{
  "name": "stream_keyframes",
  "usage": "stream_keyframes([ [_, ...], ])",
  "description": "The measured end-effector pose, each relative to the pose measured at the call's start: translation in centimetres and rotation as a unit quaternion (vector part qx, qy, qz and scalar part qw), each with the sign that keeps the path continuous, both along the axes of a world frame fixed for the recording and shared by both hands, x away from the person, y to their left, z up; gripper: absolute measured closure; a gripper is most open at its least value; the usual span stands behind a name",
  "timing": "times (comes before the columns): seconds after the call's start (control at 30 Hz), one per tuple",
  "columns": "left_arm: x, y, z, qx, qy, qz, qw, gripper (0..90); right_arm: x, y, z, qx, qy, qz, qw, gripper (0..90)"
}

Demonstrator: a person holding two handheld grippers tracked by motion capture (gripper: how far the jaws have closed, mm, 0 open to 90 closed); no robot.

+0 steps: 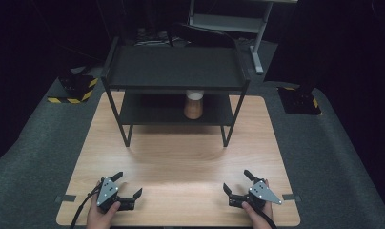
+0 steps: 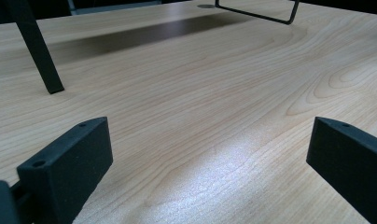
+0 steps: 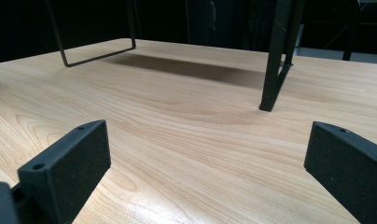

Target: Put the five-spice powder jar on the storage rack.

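Brown powder or grains fill the small jar (image 1: 194, 105), which has a white lid and stands upright on the lower shelf of the black rack (image 1: 176, 67), a little right of the shelf's middle and under the upper shelf. This jar is the nearest thing to handle, and it is well apart from both tools. The left gripper (image 1: 128, 190) rests low over the wooden table (image 1: 181, 157) near the front edge, on the left side, held by the person's left hand (image 1: 101, 215); its jaws stand wide open and hold nothing, as the left gripper view also shows, with bare wood between them (image 2: 210, 158). The right gripper (image 1: 237, 183) is at the front right, held by the right hand (image 1: 255, 213), its jaws also spread wide and empty (image 3: 210, 158). In my judgement the work is at its very start, and the step in hand is a reach toward the jar. To do it well, the chosen gripper should travel forward low, under the upper shelf, and pass between the front legs of the rack without touching them. The jaws should stay open until they are on both sides of the jar body, below the lid, and then close gently. A tall jar can tip easily, so the approach should be level and slow. Around the table lies grey carpet (image 1: 33, 157).
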State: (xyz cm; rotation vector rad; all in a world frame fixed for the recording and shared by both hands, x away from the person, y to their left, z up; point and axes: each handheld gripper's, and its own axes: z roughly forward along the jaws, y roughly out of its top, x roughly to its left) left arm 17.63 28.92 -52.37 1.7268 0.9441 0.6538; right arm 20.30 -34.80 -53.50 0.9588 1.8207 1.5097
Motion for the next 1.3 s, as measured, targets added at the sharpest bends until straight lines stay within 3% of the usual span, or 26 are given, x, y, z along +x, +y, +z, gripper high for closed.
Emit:
stream_keyframes([
  [0.17, 0.0, -0.1, 0.1, 0.003, 0.002, 0.0, 1.0, 0.5, -0.3, -0.2, 0.4, -0.018, 0.01, -0.001, 0.9998, 0.2],
  [0.23, 0.1, 0.0, 0.1, 0.002, 0.004, -0.001, 1.0, 0.5, -0.3, -0.3, 0.6, -0.029, 0.027, 0.002, 0.9992, 0.4],
  [0.3, 0.1, 0.0, 0.1, 0.001, 0.004, -0.001, 1.0, 0.5, 0.0, -0.7, 0.7, -0.027, 0.033, 0.015, 0.999, 0.3],
  [0.53, 0.0, -0.1, 0.1, 0.003, 0.002, -0.001, 1.0, 0.5, 0.4, -1.2, 0.7, -0.006, 0.053, 0.017, 0.9984, 0.3],
  [0.6, 0.0, -0.1, 0.1, 0.004, 0.002, -0.001, 1.0, 0.5, 0.2, -1.1, 0.6, 0.002, 0.052, 0.007, 0.9986, 0.2],
  [0.77, 0.0, 0.0, 0.1, 0.004, 0.0, -0.005, 1.0, 0.5, 0.4, -1.0, 0.9, -0.012, 0.054, 0.017, 0.9983, 0.2],
  [1.3, 0.0, 0.1, 0.0, 0.003, 0.0, -0.01, 0.9999, 0.5, 0.8, -1.1, 1.1, -0.017, 0.061, 0.032, 0.9975, 0.2],
])
